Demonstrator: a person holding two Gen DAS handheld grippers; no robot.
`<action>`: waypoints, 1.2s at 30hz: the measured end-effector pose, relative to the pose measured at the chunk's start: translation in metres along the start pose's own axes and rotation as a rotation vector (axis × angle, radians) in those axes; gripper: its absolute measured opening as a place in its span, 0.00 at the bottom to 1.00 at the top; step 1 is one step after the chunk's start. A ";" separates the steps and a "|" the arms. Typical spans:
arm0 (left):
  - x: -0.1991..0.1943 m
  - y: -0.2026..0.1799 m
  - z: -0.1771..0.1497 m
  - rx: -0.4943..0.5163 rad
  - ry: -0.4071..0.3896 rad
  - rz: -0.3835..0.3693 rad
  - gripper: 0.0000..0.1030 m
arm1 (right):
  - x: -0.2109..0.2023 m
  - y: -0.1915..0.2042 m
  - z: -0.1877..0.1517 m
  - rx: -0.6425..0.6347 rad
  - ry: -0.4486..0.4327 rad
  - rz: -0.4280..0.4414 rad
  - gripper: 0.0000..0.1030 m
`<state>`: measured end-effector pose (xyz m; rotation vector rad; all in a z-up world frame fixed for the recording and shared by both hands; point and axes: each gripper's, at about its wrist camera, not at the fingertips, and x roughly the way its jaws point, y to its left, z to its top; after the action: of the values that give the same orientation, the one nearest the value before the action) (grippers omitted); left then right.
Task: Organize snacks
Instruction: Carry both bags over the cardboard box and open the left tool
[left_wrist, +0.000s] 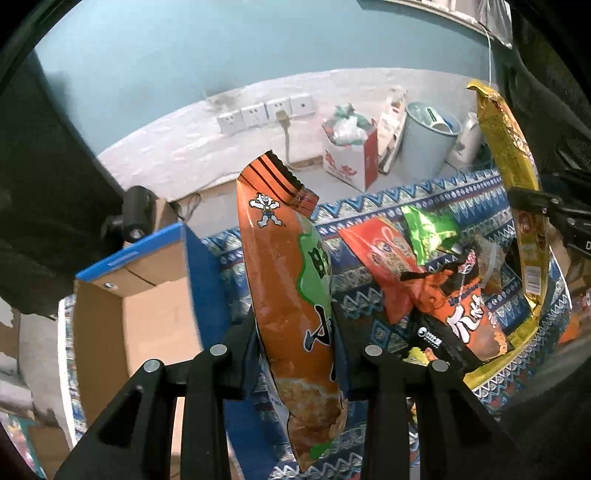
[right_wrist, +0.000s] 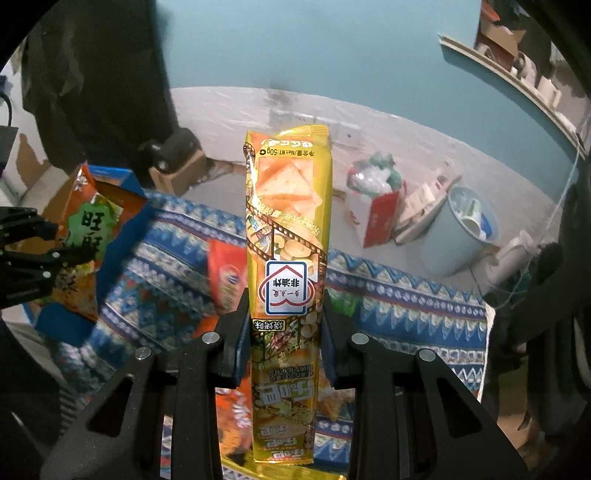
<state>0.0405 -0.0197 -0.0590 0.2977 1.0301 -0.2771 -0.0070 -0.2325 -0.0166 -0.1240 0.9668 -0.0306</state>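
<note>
My left gripper (left_wrist: 295, 332) is shut on an orange snack bag (left_wrist: 291, 280) with a green label, held upright above the patterned cloth. My right gripper (right_wrist: 286, 321) is shut on a tall yellow snack bag (right_wrist: 288, 236), also lifted clear of the table. In the left wrist view that yellow bag (left_wrist: 517, 192) hangs at the far right; in the right wrist view the orange bag (right_wrist: 88, 236) shows at the left in the other gripper. Several more snack packets (left_wrist: 443, 288) lie on the cloth between them.
An open cardboard box with blue edges (left_wrist: 147, 295) stands at the left on the patterned cloth (right_wrist: 406, 295). Beyond the table are a pale bin (right_wrist: 461, 232), a red and white box (left_wrist: 351, 155), wall sockets (left_wrist: 266, 112) and a kettle (right_wrist: 509, 254).
</note>
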 end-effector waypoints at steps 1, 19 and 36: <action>-0.004 0.004 0.000 -0.002 -0.008 0.013 0.33 | -0.001 0.004 0.003 -0.004 -0.006 0.008 0.29; -0.037 0.076 -0.025 -0.104 -0.061 0.062 0.33 | 0.010 0.090 0.050 -0.073 -0.033 0.125 0.29; -0.025 0.169 -0.074 -0.257 0.000 0.147 0.33 | 0.044 0.191 0.087 -0.153 -0.006 0.244 0.29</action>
<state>0.0308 0.1666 -0.0543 0.1392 1.0258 -0.0112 0.0837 -0.0385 -0.0266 -0.1455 0.9724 0.2684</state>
